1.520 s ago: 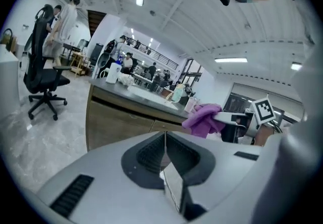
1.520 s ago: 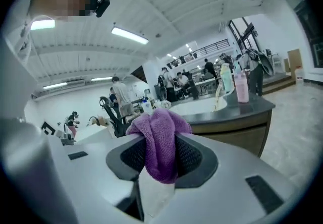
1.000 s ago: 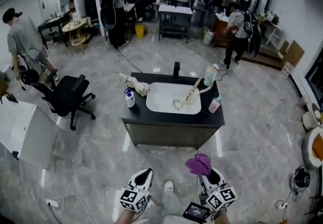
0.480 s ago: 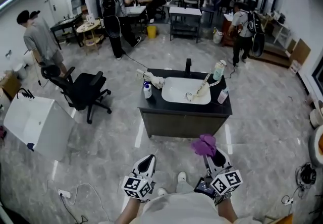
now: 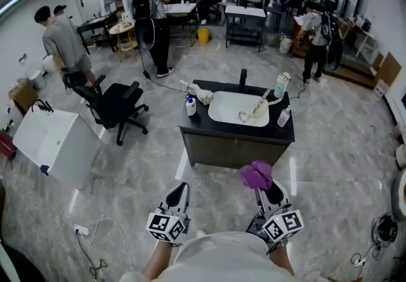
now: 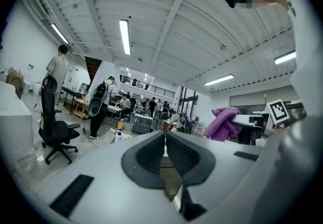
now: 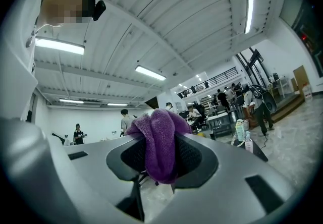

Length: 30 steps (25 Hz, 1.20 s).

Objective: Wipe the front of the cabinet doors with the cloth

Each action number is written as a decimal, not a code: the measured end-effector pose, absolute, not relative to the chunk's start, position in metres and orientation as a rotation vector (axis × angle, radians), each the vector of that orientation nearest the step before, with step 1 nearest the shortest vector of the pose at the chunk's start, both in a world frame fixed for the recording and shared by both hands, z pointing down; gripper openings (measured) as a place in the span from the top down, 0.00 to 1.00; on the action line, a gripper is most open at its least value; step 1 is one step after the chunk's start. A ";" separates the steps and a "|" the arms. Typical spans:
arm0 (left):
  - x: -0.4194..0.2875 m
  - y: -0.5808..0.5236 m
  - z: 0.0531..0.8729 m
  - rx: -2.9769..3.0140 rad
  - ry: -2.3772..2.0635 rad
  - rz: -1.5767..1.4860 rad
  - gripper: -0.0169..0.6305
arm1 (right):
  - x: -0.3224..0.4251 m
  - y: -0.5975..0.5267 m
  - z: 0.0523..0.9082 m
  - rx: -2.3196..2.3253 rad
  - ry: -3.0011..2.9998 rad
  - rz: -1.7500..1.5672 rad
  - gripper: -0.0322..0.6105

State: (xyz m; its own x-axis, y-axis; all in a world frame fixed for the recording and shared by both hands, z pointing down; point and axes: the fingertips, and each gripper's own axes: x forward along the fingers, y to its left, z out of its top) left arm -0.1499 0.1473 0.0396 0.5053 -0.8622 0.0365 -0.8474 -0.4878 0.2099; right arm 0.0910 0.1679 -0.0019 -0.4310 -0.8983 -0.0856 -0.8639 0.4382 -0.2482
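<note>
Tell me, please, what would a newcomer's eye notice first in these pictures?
The bright purple cloth, clamped in the right gripper at the lower middle of the head view, stands out first. Ahead of it, at the centre of that view, stands the dark sink cabinet with its white basin. The left gripper is shut and empty.

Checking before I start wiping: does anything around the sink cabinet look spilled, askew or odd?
Nothing spilled or damaged shows. Only clutter: a pale strip lies draped over the basin rim, and a pale bundle sits at the counter's left corner. The cabinet doors look shut. The cloth is bunched in the right claw.
</note>
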 end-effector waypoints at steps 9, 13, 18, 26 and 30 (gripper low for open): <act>0.014 0.166 0.010 2.590 -1.278 -0.223 0.95 | 0.200 0.204 0.014 -1.566 2.535 -0.278 0.74; 0.061 0.185 0.011 2.613 -1.302 -0.194 0.95 | 0.238 0.215 0.021 -1.535 2.545 -0.304 0.74; 0.074 0.207 0.028 2.540 -1.415 -0.152 0.95 | 0.275 0.227 0.026 -1.498 2.602 -0.274 0.74; 0.091 0.226 0.028 2.535 -1.456 -0.134 0.95 | 0.309 0.246 0.029 -1.511 2.552 -0.325 0.74; 0.095 0.223 0.032 2.538 -1.446 -0.119 0.95 | 0.305 0.247 0.030 -1.492 2.556 -0.298 0.74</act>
State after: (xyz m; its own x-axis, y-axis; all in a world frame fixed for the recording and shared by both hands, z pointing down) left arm 0.0953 0.2228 0.0324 0.5132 -0.8575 0.0369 -0.8399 -0.4929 0.2272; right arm 0.3052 0.2469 0.0297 -0.4867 -0.8725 -0.0430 -0.8393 0.4807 -0.2540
